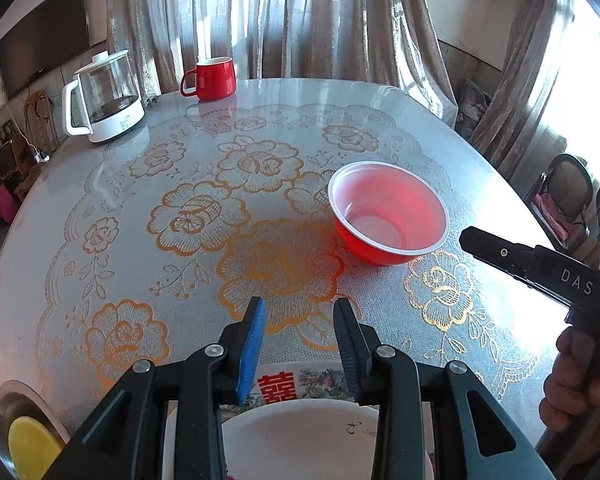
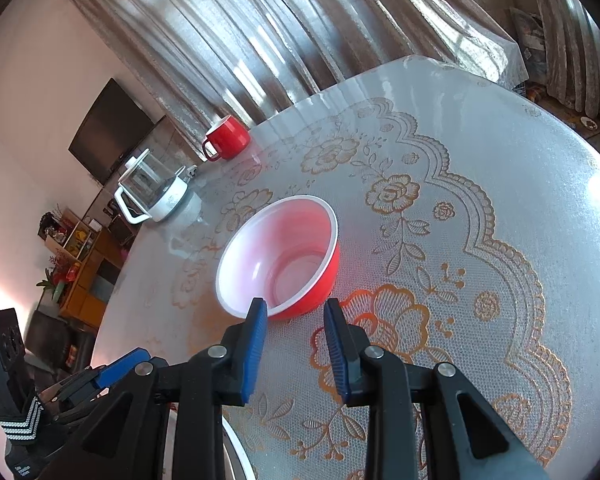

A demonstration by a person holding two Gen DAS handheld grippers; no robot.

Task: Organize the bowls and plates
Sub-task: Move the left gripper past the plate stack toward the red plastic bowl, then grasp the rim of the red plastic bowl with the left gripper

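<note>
Plates and bowls lie in two places on a round table (image 1: 112,240) under a floral lace cloth. Left wrist view, left to right: at the lower left edge a steel dish (image 1: 4,412) holds a yellow disc-shaped item (image 1: 32,448); further back stand a glass kettle on a white base (image 1: 102,98) and a red mug (image 1: 212,79), apart from each other near the curtain side. At bottom centre a white plate (image 1: 300,436) sits on a decorated plate bearing a red character (image 1: 278,386), both partly hidden beneath the left gripper (image 1: 300,344). Its jaws stand a little apart with nothing between them, above those plates; contact cannot be told. Right of centre a red bowl with white interior (image 1: 388,216) stands upright and alone on the cloth. At far right, a hand (image 1: 580,384) holds the black body of the other tool. Only this view shows the steel dish and the decorated plate. Right wrist view, left to right: a striped sleeve cuff (image 2: 20,420) and the left gripper's blue pad appear at lower left, then the kettle (image 2: 152,192), mug (image 2: 226,138) and bowl (image 2: 284,256). The right gripper (image 2: 296,344) is slightly spread and empty, its left fingertip at the bowl's near rim; touching cannot be confirmed. A white plate rim (image 2: 240,452) shows only as a sliver at the bottom.
</note>
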